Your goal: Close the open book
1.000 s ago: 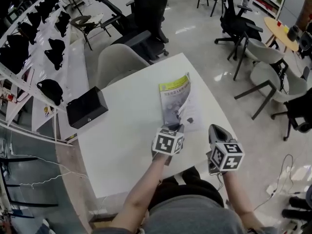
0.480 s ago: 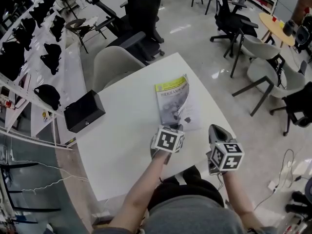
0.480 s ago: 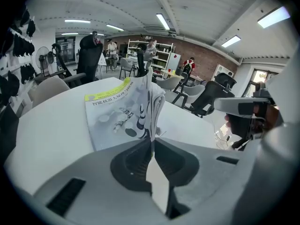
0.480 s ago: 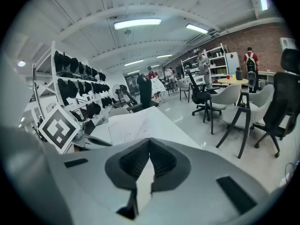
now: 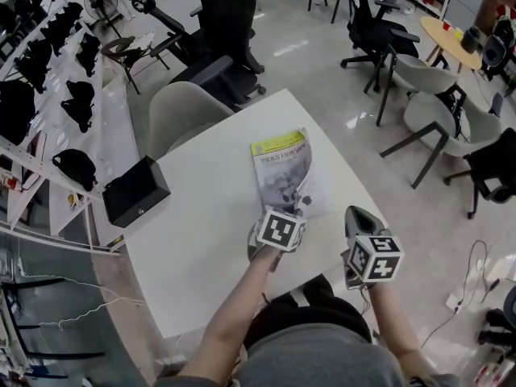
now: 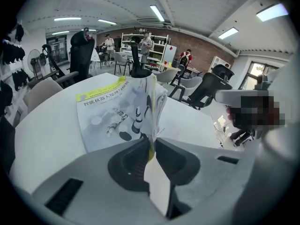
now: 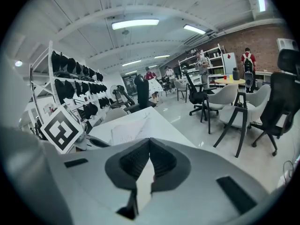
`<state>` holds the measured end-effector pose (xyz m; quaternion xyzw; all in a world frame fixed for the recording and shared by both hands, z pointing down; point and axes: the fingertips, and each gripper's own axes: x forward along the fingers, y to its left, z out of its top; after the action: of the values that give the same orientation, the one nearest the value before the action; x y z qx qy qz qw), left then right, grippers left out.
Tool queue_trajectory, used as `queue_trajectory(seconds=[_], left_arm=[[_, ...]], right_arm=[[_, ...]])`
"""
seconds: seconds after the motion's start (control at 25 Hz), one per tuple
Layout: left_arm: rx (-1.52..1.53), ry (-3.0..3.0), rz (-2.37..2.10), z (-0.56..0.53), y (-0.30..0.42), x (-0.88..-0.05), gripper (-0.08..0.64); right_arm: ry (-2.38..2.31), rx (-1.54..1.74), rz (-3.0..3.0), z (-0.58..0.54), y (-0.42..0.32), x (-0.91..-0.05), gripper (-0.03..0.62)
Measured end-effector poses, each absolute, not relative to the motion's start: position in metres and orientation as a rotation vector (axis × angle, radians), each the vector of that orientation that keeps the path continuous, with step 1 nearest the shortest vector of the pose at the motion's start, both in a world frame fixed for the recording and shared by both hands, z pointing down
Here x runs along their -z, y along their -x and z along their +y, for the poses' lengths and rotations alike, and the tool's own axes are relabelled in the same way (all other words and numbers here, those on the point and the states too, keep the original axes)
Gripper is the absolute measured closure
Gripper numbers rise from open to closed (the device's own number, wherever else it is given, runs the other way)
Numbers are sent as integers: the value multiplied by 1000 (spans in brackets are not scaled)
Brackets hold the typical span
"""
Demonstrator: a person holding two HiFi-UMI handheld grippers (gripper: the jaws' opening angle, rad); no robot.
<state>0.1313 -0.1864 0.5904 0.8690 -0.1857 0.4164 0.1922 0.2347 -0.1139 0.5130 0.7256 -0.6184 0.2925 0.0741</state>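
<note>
Thin softcover book point(image 5: 284, 172) lies at centre frame in the head view, on a smooth, matte white table point(image 5: 201, 224) with rounded corners. Its cover point(image 6: 110, 111) is glossy and grey-white, with a yellow-green band along the far edge, a line of dark print under it and small dark figures below. One leaf stands up thin and slightly curled, on edge along the book's right side; pale inner pages show to the right of it. Left gripper point(image 5: 294, 210) is grey moulded plastic with a black-and-white marker cube point(image 5: 280, 230), and sits at the book's near edge. In the left gripper view its dark ribbed pads point(image 6: 133, 161) flank the raised leaf's near edge, which runs into the narrow slot between them with a yellow sliver showing. The jaws are opening, the gap is still slim, and both pads look to touch the sheet. Right gripper point(image 5: 359, 216), of the same make, hangs at lower right past the table's near right corner, well apart from the book. In its own view the right gripper's point(image 7: 149, 146) jaws meet at the tips with nothing between them. A boxy black case point(image 5: 137, 190) sits at the table's left edge.
</note>
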Motion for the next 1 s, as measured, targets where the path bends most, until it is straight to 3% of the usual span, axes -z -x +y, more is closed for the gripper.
queue_trajectory(seconds=[1.0], left_arm=[[-1287, -2479, -386, -174, -142, -602, 431]], right_arm=[[-2208, -893, -1827, -107, -246, -514, 588]])
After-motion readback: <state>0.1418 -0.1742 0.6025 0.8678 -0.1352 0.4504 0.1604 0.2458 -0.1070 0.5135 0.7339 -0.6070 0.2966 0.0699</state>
